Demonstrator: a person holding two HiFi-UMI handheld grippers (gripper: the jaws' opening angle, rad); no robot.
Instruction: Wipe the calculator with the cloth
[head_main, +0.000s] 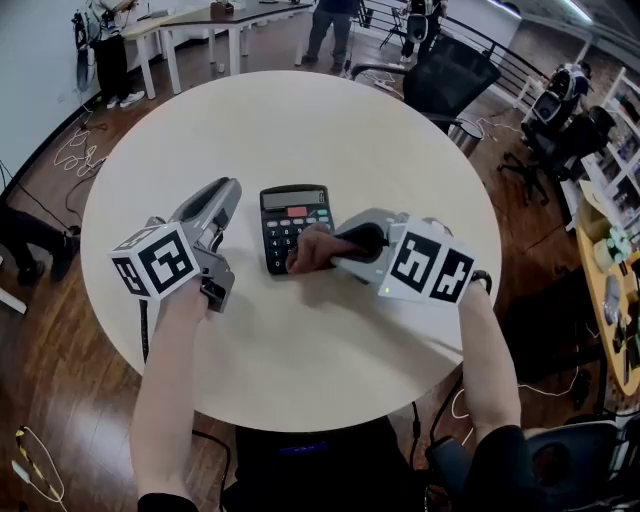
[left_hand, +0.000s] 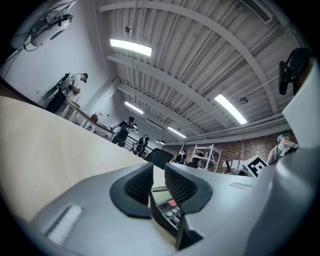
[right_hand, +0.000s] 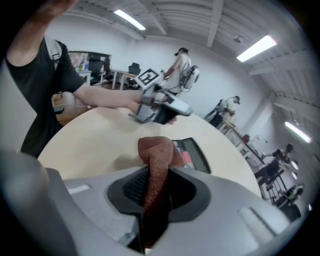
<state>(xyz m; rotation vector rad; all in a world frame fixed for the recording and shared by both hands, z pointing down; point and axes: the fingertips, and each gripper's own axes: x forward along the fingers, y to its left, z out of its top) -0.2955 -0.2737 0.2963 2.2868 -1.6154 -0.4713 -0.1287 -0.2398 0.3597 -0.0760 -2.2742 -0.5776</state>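
The calculator (head_main: 293, 225) lay face up on the round table (head_main: 300, 110), its display end turned away from the person. The reddish-brown cloth (head_main: 312, 250) was clamped between the jaws of the right gripper (head_main: 345, 245), and its bunched free end was seen resting over the calculator's lower keys. The left gripper (head_main: 226, 190) was held just left of the calculator and apart from it. Its jaws were drawn nearly together, with a narrow slit left between them and nothing gripped.

The main risk was judged to be sliding. The calculator was pinned by nothing, so a sideways stroke could have carried it along the table instead of cleaning it, perhaps against the left gripper.

Only a short wad of cloth projected beyond the right jaws. If the gripper were tilted too steeply toward the calculator, the hard jaw tips could have been dragged across the keys or the display.

Too much downward pressure could have depressed the keys.

The cloth might also have been tugged loose from the jaws if it snagged on a key edge.
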